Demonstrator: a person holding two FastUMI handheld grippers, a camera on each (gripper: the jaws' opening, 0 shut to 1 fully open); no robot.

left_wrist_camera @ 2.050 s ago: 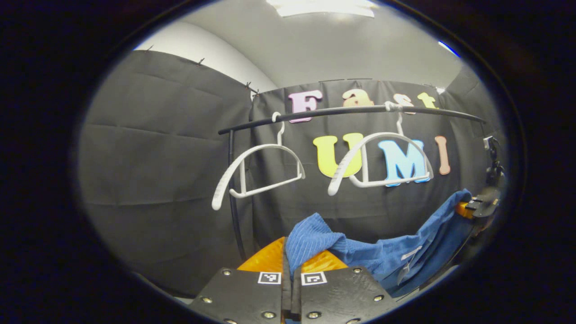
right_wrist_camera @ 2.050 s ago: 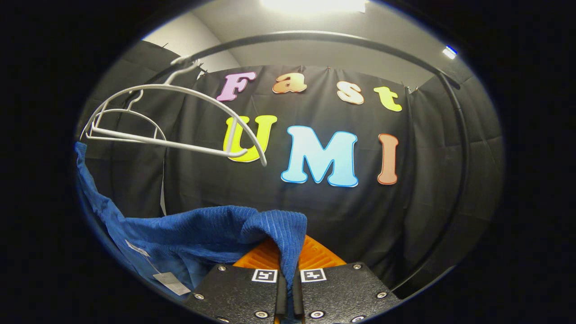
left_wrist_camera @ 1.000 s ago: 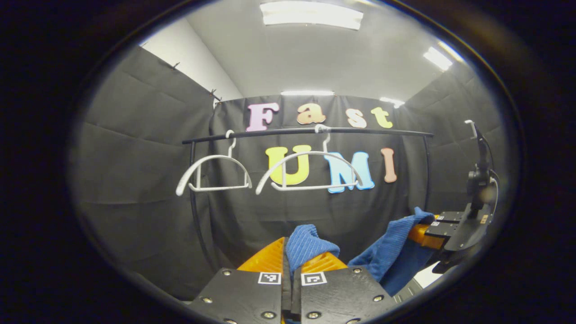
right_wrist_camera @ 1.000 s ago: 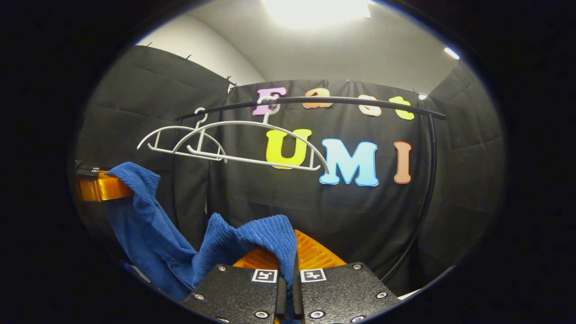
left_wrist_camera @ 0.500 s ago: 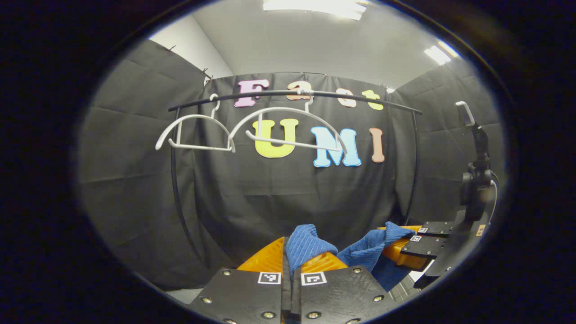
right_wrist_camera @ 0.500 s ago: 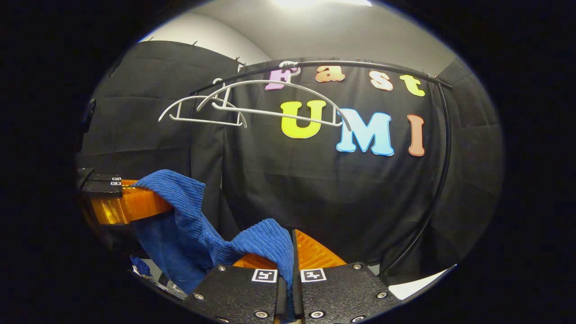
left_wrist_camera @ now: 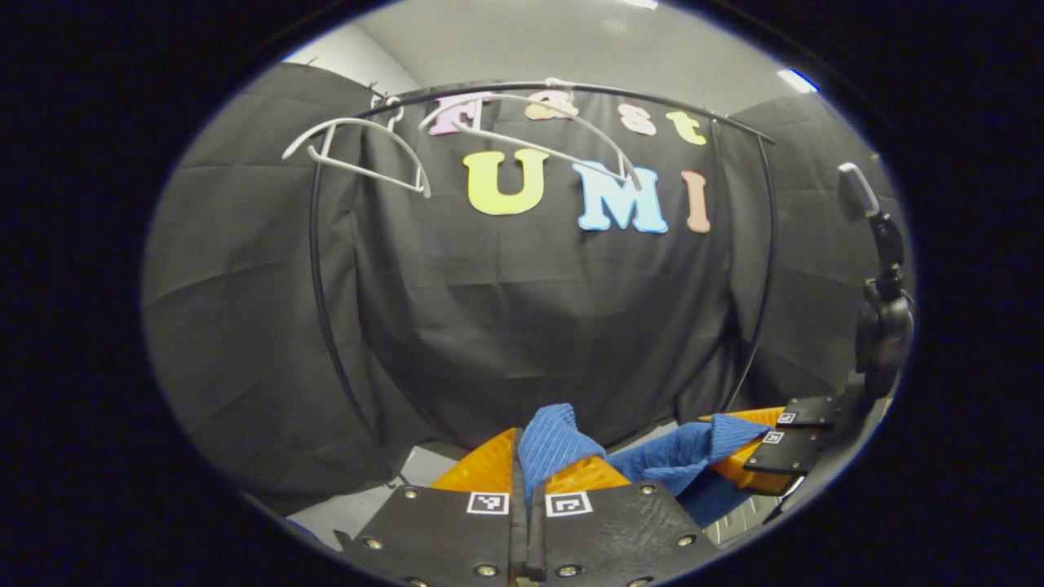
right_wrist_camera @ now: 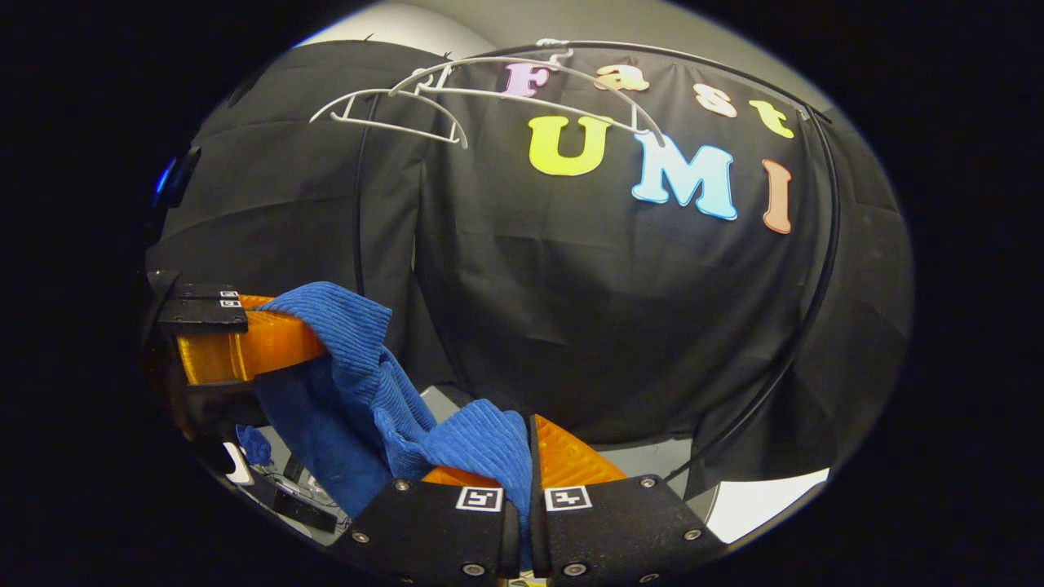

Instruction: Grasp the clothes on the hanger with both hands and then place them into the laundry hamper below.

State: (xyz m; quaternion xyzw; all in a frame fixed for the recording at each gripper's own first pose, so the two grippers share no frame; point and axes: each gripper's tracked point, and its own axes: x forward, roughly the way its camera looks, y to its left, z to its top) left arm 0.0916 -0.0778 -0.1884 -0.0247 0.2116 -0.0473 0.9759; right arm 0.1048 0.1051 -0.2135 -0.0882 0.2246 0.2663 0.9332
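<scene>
Sagging low in frame between the pinches, the blue ribbed garment (right_wrist_camera: 367, 383) looked soft and light; left claw (left_wrist_camera: 528, 471) and right claw (right_wrist_camera: 522, 461) each clamped a bunched edge.

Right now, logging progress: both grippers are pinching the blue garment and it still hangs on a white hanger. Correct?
Not quite. Both grippers do pinch the blue garment, but it is off the white hangers, which hang bare on the rail in the right gripper view.
</scene>
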